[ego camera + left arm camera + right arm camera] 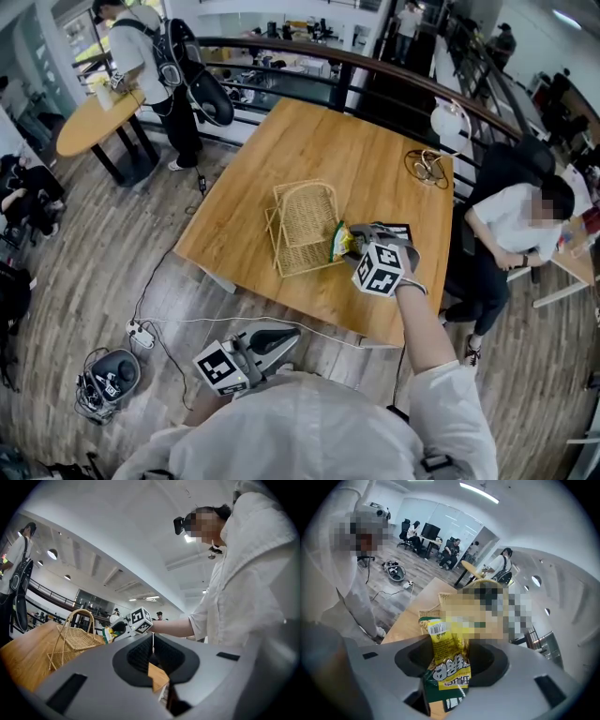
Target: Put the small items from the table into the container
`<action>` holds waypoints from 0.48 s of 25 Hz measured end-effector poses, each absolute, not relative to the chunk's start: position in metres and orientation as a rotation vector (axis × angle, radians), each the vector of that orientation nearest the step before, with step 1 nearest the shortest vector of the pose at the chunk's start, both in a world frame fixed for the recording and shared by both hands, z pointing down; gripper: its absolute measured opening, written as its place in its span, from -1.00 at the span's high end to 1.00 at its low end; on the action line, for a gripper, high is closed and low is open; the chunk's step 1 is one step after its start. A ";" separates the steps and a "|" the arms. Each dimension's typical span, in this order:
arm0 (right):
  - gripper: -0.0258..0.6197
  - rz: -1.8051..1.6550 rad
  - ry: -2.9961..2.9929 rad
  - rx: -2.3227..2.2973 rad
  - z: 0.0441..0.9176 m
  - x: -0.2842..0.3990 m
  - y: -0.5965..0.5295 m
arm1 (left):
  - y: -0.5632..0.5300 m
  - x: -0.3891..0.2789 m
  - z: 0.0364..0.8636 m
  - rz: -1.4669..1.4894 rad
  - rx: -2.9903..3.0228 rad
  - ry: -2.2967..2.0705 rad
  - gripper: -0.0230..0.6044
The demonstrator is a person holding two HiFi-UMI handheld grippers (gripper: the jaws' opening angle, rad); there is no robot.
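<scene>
Between the jaws of the right gripper [354,248] stands a yellow and green snack packet [443,639]. It carries a white barcode label near its top and bold white lettering lower down that is too distorted to read. The jaws stand partway apart and press on the packet's two sides, so that its upper end pokes out beyond them. In the head view the packet [339,241] is held off the table [356,159], just beside the near right corner of the wicker basket [302,225], which sits toward the table's near edge. A small wiry object [428,166] lies well apart at the table's far right. The left gripper [272,342] hangs near the person's body, off the table's near edge, its jaws closed together on nothing.
</scene>
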State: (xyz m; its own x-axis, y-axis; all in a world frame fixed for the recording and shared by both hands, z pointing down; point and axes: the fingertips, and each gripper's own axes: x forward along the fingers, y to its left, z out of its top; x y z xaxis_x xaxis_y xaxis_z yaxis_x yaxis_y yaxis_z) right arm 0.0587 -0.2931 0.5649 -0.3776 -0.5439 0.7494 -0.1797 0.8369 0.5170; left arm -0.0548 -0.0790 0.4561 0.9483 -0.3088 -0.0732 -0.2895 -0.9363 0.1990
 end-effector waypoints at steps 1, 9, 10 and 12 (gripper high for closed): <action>0.27 -0.453 -1.957 0.541 0.556 0.052 -0.297 | -0.079 -0.055 0.456 -0.155 2.917 -0.454 0.90; 0.28 -0.584 -2.010 0.552 0.521 -0.008 -0.333 | -0.078 -0.064 0.454 -0.166 2.912 -0.512 0.90; 0.28 -0.590 -2.008 0.550 0.522 -0.014 -0.336 | -0.077 -0.066 0.453 -0.167 2.910 -0.519 0.90; 0.28 -0.594 -2.003 0.543 0.528 -0.022 -0.341 | -0.076 -0.069 0.452 -0.174 2.904 -0.530 0.90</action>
